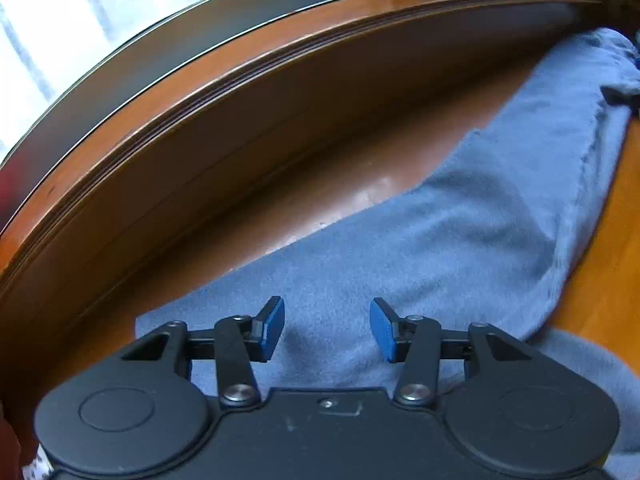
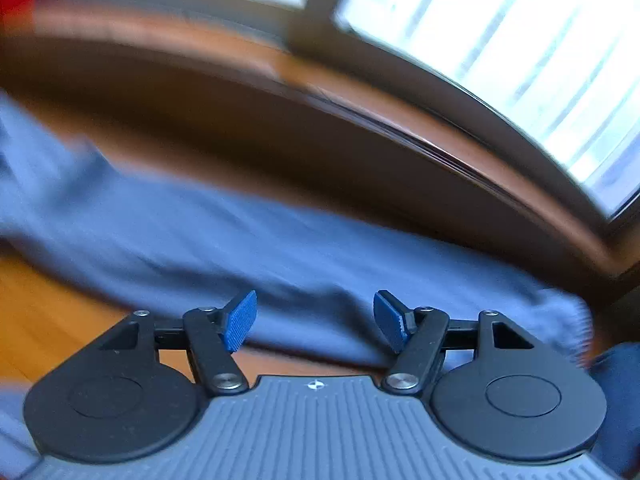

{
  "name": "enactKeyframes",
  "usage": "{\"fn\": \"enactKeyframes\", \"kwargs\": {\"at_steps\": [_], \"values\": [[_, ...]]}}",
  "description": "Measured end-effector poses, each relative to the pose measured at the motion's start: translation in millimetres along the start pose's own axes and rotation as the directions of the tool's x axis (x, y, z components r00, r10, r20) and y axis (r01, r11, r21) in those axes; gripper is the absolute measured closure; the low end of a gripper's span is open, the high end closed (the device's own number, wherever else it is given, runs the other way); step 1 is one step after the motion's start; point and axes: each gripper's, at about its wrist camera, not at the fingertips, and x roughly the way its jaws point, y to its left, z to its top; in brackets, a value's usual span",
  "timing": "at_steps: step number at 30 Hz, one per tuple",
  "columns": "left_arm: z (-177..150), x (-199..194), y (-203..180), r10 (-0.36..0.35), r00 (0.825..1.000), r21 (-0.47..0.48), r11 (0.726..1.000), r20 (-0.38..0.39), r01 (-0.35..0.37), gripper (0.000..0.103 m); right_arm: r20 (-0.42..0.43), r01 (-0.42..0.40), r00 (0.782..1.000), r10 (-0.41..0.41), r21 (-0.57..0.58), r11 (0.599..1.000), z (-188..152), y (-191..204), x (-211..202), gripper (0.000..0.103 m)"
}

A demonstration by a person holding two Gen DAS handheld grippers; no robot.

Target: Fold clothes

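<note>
Here, long blue fleece garment [image 1: 460, 216] flat on brown wooden floor [image 1: 352, 168], left gripper [image 1: 327, 330] released above it, right gripper [image 2: 315, 320] released too, holding nothing.

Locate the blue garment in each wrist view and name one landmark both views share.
Left wrist view: the blue garment runs from the lower centre, under the open left gripper, up to the upper right.
Right wrist view: it lies blurred across the middle, ahead of the open right gripper.
Shared landmark: the wooden window sill.
</note>
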Motion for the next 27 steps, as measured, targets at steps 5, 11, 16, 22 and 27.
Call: {"fn": "enactKeyframes", "kwargs": {"at_steps": [5,11,16,22,27], "values": [[13.4,6.2,-16.1,0.116,0.992,-0.027,0.993,-0.055,-0.118,0.051,-0.088,-0.072,0.994,0.057,-0.169,0.983,-6.4,-45.5,44.6,0.038],[32.5,17.5,-30.5,0.243,0.962,-0.139,0.956,-0.121,-0.259,0.050,-0.087,-0.205,0.978,0.192,-0.188,0.961,-22.4,-83.7,36.9,0.100],[40.3,22.6,-30.2,0.292,0.942,-0.214,0.922,-0.164,-0.323,0.043,-0.192,-0.345,0.935,0.298,-0.292,0.892,-86.9,-81.6,-15.5,0.098],[29.8,10.6,-29.7,0.347,0.913,-0.237,0.889,-0.213,-0.393,0.041,-0.008,-0.394,0.914,0.406,-0.262,0.881,-94.1,-108.8,-56.6,0.059],[23.6,6.3,-37.3,0.393,0.887,-0.208,0.872,-0.242,-0.443,0.041,0.108,-0.264,0.960,0.259,0.037,0.964,-72.5,-184.8,8.2,0.044]]}}
